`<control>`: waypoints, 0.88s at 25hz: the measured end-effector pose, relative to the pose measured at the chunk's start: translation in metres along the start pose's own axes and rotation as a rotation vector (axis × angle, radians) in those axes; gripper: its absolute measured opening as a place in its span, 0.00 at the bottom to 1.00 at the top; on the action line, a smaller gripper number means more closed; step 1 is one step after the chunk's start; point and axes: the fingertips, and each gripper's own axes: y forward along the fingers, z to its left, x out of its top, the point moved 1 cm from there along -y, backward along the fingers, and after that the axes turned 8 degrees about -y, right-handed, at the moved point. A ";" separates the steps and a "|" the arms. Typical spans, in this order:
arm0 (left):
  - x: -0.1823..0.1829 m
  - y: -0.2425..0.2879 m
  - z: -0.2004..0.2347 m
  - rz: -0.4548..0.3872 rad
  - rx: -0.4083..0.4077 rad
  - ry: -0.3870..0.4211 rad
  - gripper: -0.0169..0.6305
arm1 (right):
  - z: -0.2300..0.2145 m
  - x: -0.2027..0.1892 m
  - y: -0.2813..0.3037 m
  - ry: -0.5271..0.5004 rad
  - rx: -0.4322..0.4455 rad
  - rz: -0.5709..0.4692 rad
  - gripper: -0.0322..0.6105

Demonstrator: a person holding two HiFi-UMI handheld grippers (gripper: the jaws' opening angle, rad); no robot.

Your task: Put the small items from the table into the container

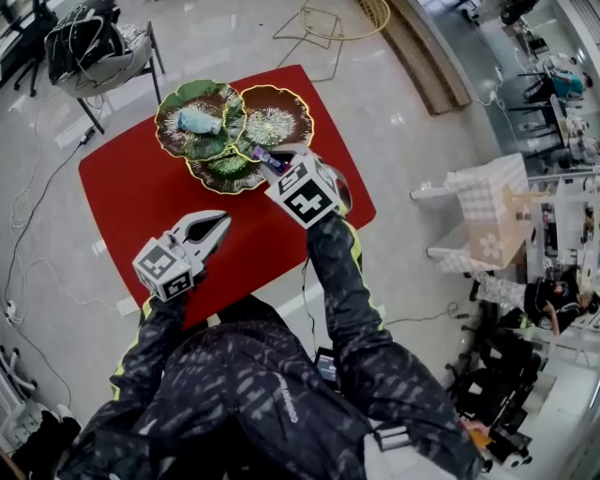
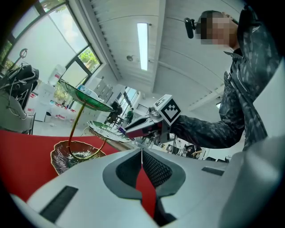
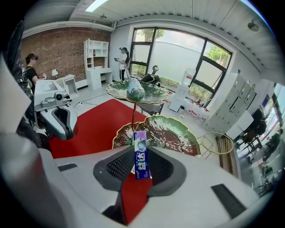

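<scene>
A three-tier stand of leaf-shaped dishes (image 1: 277, 117) stands at the far side of the red table (image 1: 131, 187). A pale blue wrapped item (image 1: 200, 120) lies in the top green dish (image 3: 153, 94). My right gripper (image 1: 273, 162) is shut on a purple gum pack (image 3: 140, 160), which stands upright between the pads, over the lowest dish (image 1: 228, 172) and just before the middle dish (image 3: 171, 133). My left gripper (image 1: 214, 228) hangs over the near part of the table, shut with nothing in it; its tips (image 2: 141, 152) meet.
A chair loaded with dark bags (image 1: 94, 47) stands on the floor beyond the table's left corner. A gold wire frame (image 1: 323, 23) lies behind the table. Boxes and a white shelf (image 1: 487, 211) stand to the right. Cables (image 1: 23, 234) trail on the floor at the left.
</scene>
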 end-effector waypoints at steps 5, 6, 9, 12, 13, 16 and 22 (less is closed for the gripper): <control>0.003 0.004 0.010 -0.007 0.009 -0.009 0.05 | -0.016 0.004 0.019 -0.026 0.006 0.016 0.20; 0.003 0.004 0.012 -0.007 0.012 -0.012 0.05 | -0.018 0.004 0.024 -0.033 0.009 0.021 0.20; 0.001 0.004 0.018 -0.003 0.016 -0.014 0.05 | -0.024 0.003 0.035 -0.043 0.016 0.037 0.20; -0.002 0.003 0.020 -0.002 0.019 -0.021 0.05 | -0.028 0.000 0.045 -0.055 0.019 0.060 0.20; -0.003 0.001 0.021 0.000 0.021 -0.024 0.05 | -0.028 0.000 0.048 -0.061 0.020 0.066 0.20; -0.007 -0.004 0.021 0.007 0.029 -0.030 0.05 | -0.027 0.001 0.053 -0.065 0.021 0.068 0.20; -0.006 -0.014 0.021 0.004 0.045 -0.035 0.05 | -0.028 0.003 0.055 -0.073 0.019 0.079 0.20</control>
